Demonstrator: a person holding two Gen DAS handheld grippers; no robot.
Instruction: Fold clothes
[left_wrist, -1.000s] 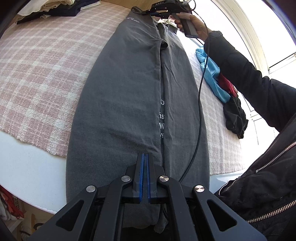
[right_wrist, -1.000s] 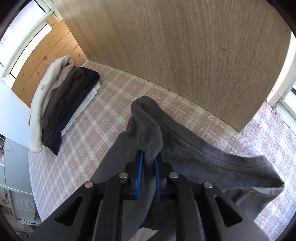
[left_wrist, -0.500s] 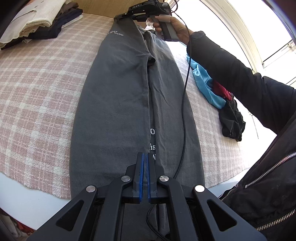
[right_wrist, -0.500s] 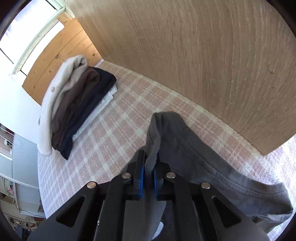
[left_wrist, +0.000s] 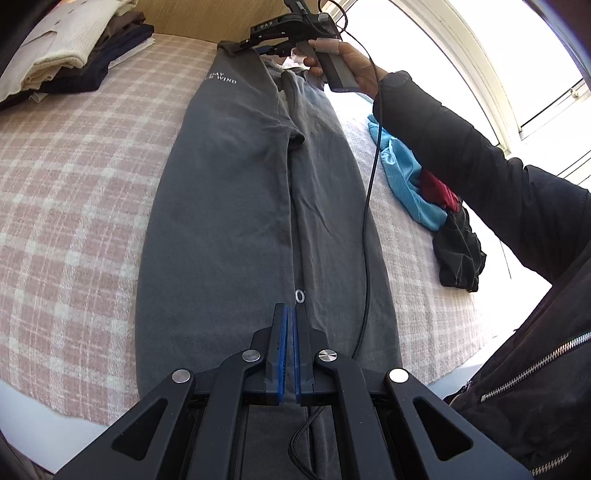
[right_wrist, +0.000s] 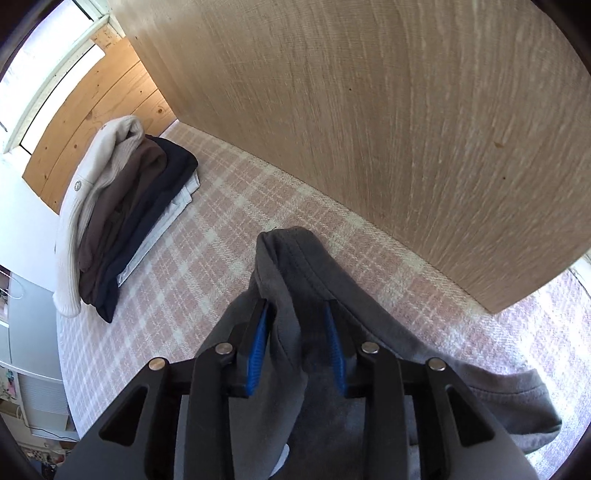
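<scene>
grey T-shirt (left_wrist: 229, 206) | folded lengthwise, narrow | flat on pink plaid blanket (left_wrist: 74, 177)

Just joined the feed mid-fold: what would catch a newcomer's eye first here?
A long grey T-shirt lies folded lengthwise down the pink plaid blanket. The left gripper is shut at its near end, while the right gripper is opening around the far end. A stack of folded clothes sits far left; a loose blue, red and black pile lies right.
</scene>
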